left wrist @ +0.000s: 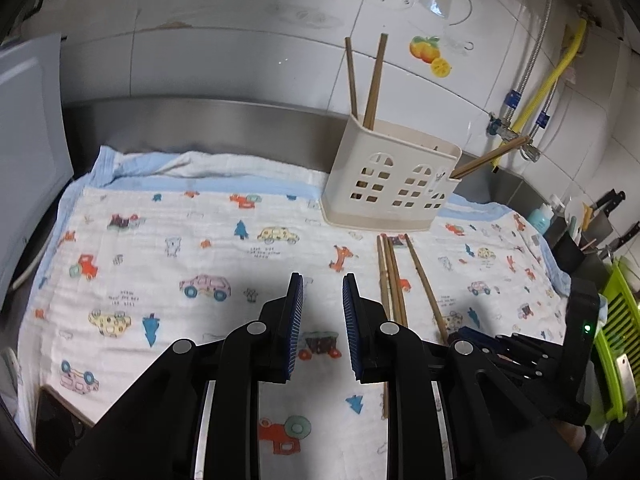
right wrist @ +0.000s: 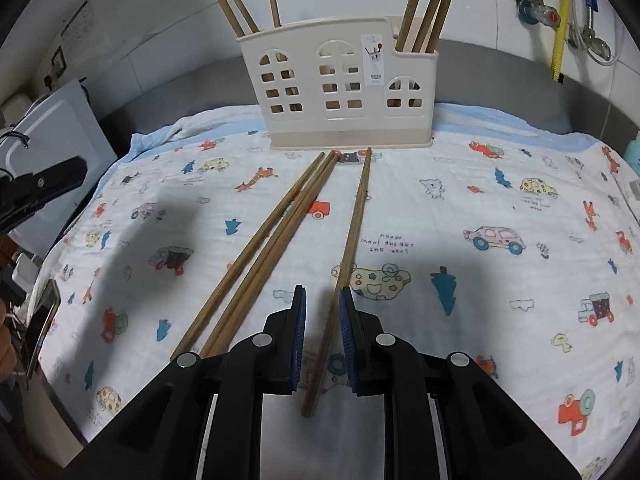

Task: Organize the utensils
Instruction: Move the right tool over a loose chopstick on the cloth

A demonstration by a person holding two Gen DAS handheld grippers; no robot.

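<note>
A cream plastic utensil holder (right wrist: 336,92) stands at the back of a printed cloth (right wrist: 480,200), with several wooden chopsticks upright in its left and right compartments. It also shows in the left wrist view (left wrist: 388,184). Several loose chopsticks (right wrist: 276,240) lie on the cloth in front of it. My right gripper (right wrist: 322,300) is open, its jaws either side of a single chopstick (right wrist: 352,240) lying on the cloth. My left gripper (left wrist: 322,284) is open and empty over the cloth, left of the loose chopsticks (left wrist: 394,280).
A tiled wall (left wrist: 240,60) and steel counter backsplash (left wrist: 200,120) run behind the cloth. A white appliance (right wrist: 52,140) stands at the left. A green drying rack (left wrist: 618,320), knives (left wrist: 608,204) and bottles sit at the right. Pipes and valves (right wrist: 560,12) hang on the wall.
</note>
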